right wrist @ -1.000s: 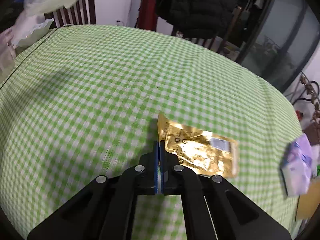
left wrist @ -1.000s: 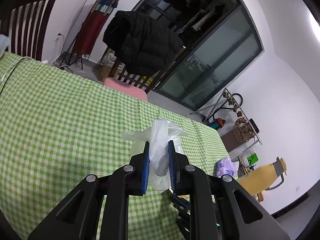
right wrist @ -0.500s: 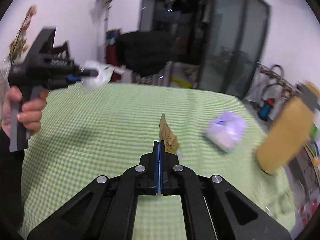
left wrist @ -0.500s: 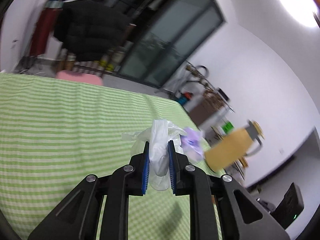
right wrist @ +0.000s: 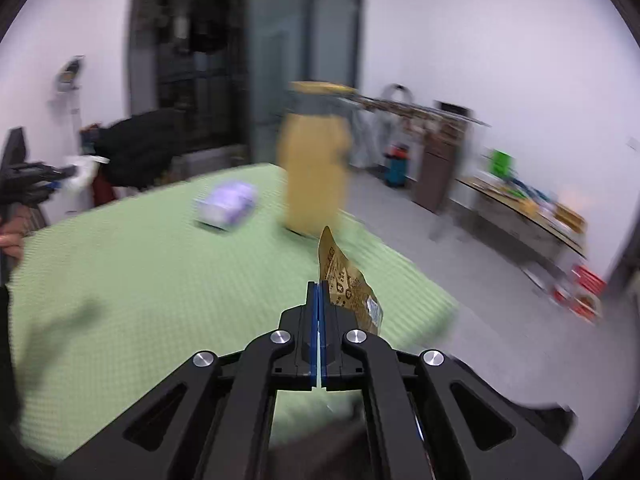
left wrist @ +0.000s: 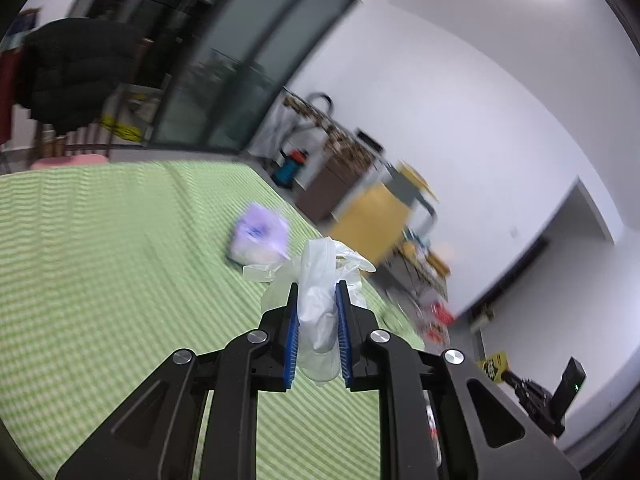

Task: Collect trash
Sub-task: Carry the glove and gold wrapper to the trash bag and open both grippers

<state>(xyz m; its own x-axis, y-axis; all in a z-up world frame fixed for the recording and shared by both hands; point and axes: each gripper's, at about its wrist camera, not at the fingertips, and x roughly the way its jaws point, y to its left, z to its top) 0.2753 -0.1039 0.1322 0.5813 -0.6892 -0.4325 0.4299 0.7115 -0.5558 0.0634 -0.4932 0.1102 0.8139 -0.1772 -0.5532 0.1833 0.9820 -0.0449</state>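
Fingers of the left gripper pinch a crumpled white bag; those of the right gripper press together on the corner of a gold wrapper. Both pieces hang clear above the table, near its far right corner. A yellow bin stands just past that edge. Judged next: carry both over the bin mouth, keep each pinch firm, and release only once above it. The purple pack lies near the far edge.
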